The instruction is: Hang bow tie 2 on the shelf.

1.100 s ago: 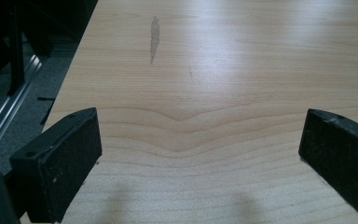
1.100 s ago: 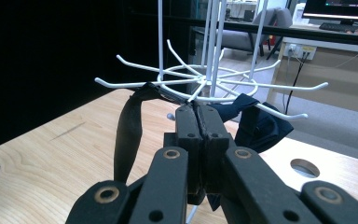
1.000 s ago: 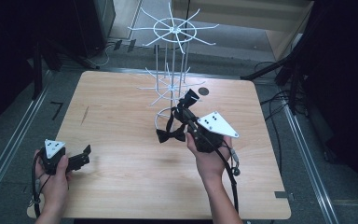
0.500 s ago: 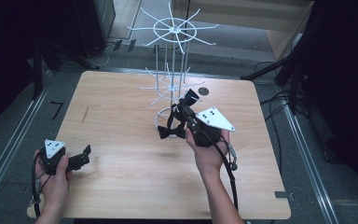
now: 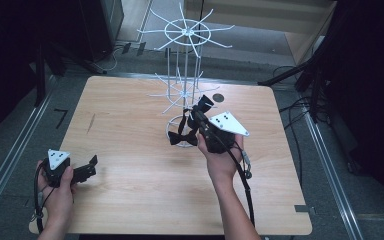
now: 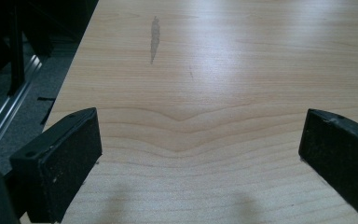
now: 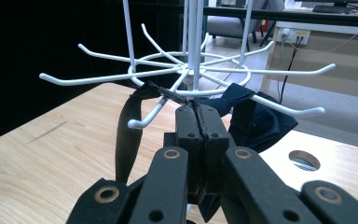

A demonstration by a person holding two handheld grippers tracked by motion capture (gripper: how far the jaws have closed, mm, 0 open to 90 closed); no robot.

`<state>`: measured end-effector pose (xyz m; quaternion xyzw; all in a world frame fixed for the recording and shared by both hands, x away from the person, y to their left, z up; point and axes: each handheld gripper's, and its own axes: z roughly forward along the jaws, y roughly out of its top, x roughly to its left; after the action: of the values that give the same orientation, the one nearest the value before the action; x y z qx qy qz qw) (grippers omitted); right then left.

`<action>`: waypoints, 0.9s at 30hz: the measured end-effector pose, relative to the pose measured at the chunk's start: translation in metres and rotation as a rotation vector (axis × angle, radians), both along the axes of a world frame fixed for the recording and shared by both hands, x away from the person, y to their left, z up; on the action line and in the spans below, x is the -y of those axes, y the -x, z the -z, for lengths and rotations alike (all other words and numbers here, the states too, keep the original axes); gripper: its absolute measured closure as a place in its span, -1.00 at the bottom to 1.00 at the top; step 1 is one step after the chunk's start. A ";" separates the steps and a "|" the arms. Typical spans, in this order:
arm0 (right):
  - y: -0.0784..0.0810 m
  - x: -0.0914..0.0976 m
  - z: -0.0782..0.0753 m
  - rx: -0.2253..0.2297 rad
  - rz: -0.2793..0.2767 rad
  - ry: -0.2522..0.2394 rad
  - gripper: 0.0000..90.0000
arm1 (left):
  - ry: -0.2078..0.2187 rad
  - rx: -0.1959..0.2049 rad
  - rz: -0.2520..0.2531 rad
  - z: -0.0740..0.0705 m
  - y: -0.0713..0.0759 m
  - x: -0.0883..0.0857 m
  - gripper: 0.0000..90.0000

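Right gripper [image 7: 196, 108] has its jaws pinched tight on the thin strap of a dark fabric bow tie [image 7: 256, 119] hanging limp under the white wire rack's [image 7: 191, 70] lower hooks, left gripper [image 6: 200, 154] gaping wide over bare woodgrain table [image 6: 223, 70].

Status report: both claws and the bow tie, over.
Left claw open, idle. Right claw shut on dark navy fabric bow tie strap at white wire hook rack. Nothing blocking.
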<state>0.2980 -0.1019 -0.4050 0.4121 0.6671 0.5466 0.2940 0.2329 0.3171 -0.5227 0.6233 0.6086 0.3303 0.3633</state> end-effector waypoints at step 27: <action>0.000 0.001 0.017 -0.005 -0.029 0.014 0.26 | 0.001 0.000 -0.001 0.000 0.000 0.000 -1.00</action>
<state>0.2984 -0.1031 -0.4217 0.4019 0.6773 0.5452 0.2872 0.2328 0.3171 -0.5226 0.6229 0.6091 0.3301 0.3634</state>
